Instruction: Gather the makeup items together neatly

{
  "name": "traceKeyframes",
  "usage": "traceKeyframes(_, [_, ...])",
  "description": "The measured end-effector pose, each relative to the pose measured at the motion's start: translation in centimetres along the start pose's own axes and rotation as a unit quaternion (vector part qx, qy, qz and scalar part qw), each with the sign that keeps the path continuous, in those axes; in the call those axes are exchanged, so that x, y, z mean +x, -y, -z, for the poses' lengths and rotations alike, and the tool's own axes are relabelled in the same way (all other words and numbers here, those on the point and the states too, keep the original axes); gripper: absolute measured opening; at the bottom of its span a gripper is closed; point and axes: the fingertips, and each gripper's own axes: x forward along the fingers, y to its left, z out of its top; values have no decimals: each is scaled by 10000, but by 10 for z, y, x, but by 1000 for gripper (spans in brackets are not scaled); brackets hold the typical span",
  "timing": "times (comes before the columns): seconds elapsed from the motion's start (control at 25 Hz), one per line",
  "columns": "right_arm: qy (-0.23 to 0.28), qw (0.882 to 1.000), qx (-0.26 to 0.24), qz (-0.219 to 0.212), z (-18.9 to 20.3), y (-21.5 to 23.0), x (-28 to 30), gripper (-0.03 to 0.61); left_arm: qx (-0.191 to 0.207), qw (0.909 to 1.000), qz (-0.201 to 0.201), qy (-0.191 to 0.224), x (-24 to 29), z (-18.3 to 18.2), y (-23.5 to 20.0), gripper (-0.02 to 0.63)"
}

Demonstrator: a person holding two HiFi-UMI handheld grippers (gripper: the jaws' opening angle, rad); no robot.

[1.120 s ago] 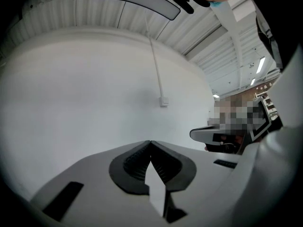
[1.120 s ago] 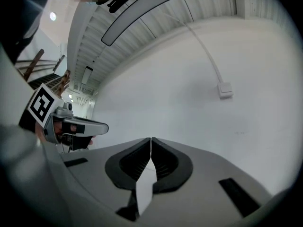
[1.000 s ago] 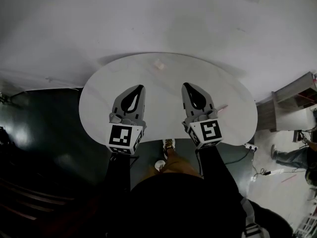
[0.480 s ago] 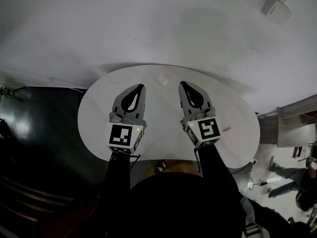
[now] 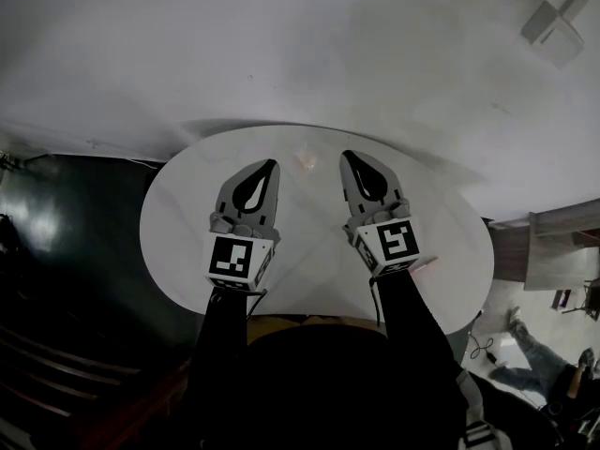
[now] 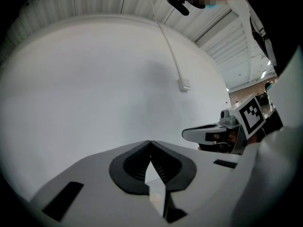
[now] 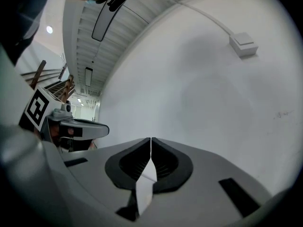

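Nearest the camera, the person's dark sleeves (image 5: pixel 403 317) reach out over the near edge of the white oval bench (image 5: pixel 187 223), each ending in a marker cube (image 5: pixel 234 260). Just right of the right-hand cube, close to the bench's near right edge, lies a slim pink item (image 5: pixel 425 266) (too small to tell what kind of makeup it is, and partly hidden by the arm). Ahead of the cubes, the left hand-held gripper (image 5: pixel 271 166) and the right hand-held gripper (image 5: pixel 346 157) are held side by side above the bench, apart from each other, both pointing away from the person toward the wall. In its own view, each has its jaws pressed together tip to tip with nothing between them; only a thin sliver of pale surface shows through the gap behind the tips. Just beyond the tips and between the two, near the far edge of the bench, sits a small pale item (image 5: pixel 305 160), touched by neither. Behind the bench rises a plain white wall (image 5: pixel 281 54). High on it to the right is a small white box (image 5: pixel 553 22) with a cable running from it. Dark floor (image 5: pixel 66 251) lies to the left of the bench.
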Motion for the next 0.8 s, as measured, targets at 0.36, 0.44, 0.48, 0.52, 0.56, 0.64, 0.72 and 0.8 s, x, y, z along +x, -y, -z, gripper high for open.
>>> traceKeyframes(0.36, [-393,9992,-33,-97,28,-6,21,28,-90,9999,90,-8,15,8,-13,17])
traceKeyframes(0.44, [-483,9986,-87,-203,38,-8,27,29,-95,9999,98,-53,20,15,-13,17])
traceKeyframes(0.48, [-531,9981,-100,-279,43,-9,30,29,-101,9998,116,-88,22,17,-13,17])
traceKeyframes(0.52, [-623,9973,-126,-358,50,-9,34,31,-101,9998,136,-115,24,18,-12,17])
traceKeyframes(0.56, [-744,9962,-182,-423,58,-8,38,31,-106,9998,145,-130,25,19,-12,17])
traceKeyframes(0.64, [-941,9936,-333,-531,71,-9,50,45,-142,9997,131,-143,27,20,-13,17])
traceKeyframes(0.72, [-1098,9904,-473,-688,83,-12,64,127,-145,9997,93,-168,29,25,-16,17])
traceKeyframes(0.8, [-1328,9860,-590,-822,101,-12,77,144,-189,9996,49,-214,30,29,-18,17])
